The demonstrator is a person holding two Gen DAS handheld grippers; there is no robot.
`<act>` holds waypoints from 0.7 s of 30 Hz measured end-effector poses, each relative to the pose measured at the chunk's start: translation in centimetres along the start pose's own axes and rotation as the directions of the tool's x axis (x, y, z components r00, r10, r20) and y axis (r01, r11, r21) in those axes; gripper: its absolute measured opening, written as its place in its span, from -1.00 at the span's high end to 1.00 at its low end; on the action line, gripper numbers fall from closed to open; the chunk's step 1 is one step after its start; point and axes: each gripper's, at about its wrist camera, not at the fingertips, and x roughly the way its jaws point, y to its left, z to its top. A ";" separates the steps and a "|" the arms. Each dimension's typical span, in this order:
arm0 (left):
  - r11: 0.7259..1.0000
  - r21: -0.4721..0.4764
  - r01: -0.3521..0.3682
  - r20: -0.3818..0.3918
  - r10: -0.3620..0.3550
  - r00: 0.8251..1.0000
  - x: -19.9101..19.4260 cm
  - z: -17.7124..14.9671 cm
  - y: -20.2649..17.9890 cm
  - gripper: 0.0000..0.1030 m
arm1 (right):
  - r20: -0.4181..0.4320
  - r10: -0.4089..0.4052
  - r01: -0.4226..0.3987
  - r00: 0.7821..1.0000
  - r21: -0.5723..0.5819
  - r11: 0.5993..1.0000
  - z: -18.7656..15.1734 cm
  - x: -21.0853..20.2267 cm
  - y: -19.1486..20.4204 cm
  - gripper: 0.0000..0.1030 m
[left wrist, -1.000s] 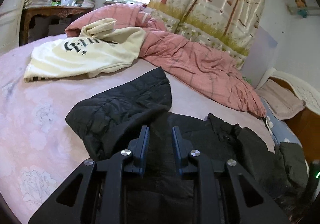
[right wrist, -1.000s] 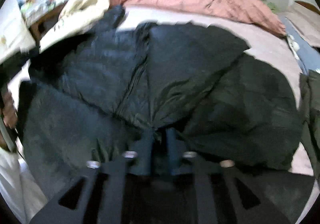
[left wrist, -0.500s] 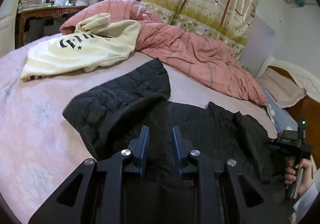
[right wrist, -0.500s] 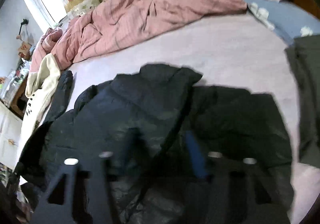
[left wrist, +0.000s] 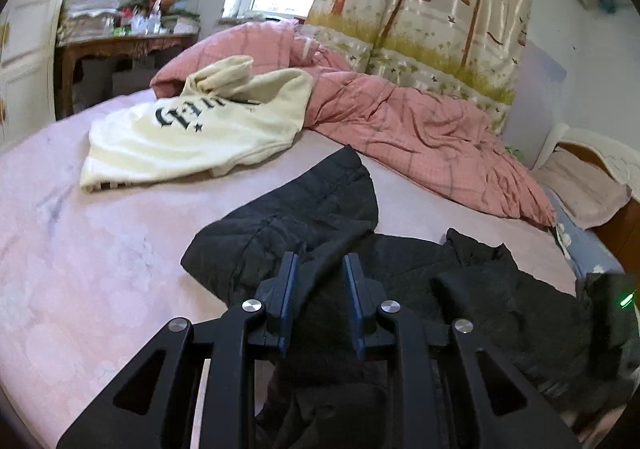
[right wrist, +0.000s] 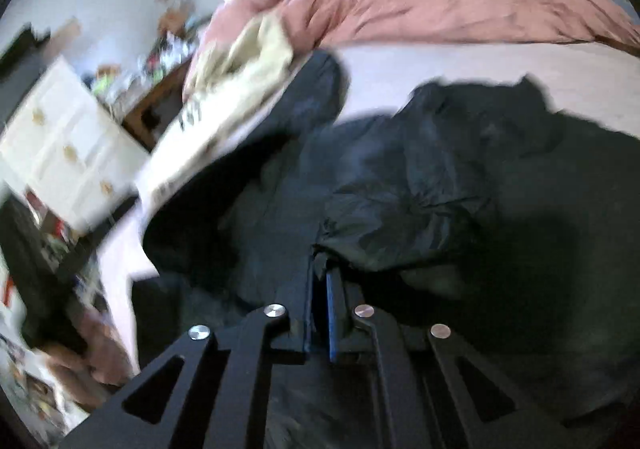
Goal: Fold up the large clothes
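A wide bed point(left wrist: 80, 269) in pale pink, flower-printed sheeting is filling the room, with a tree-printed curtain point(left wrist: 432, 21) hanging behind it. One black quilted jacket point(left wrist: 312, 217) is lying crumpled across the near side, puffy and matte, its lower part running out of view under both tools. The left gripper point(left wrist: 320, 269) is clamping a thick fold of that jacket between its blue-lined fingers, jaws only narrowly apart. The right gripper point(right wrist: 322, 269) is closing its jaws, a pinch of the jacket's shiny fabric caught at the tips; that view is smearing with blur. One cream sweatshirt point(left wrist: 192, 137) with black lettering is resting farther back, touching one rumpled pink checked duvet point(left wrist: 420, 141).
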 end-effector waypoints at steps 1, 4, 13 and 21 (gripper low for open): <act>1.000 0.000 -0.008 0.001 0.008 1.000 0.0 0.0 0.2 0.59 | -0.026 -0.009 0.009 1.000 0.017 1.000 -0.2 0.7 0.2 0.59; 0.999 0.001 -0.034 0.016 0.034 0.999 -0.1 0.3 0.7 0.59 | -0.040 0.064 -0.063 0.997 0.031 0.998 -0.5 0.3 1.2 -0.18; 0.998 -0.046 -0.052 0.012 0.052 0.999 -0.1 0.4 1.6 0.59 | 0.255 -0.122 0.111 0.959 0.057 0.992 1.2 -7.5 0.7 -0.42; 0.998 -0.041 -0.056 0.000 0.056 0.998 0.4 0.4 2.1 0.59 | 0.114 0.036 -0.057 0.993 0.188 0.981 3.7 -1.8 -1.0 -0.12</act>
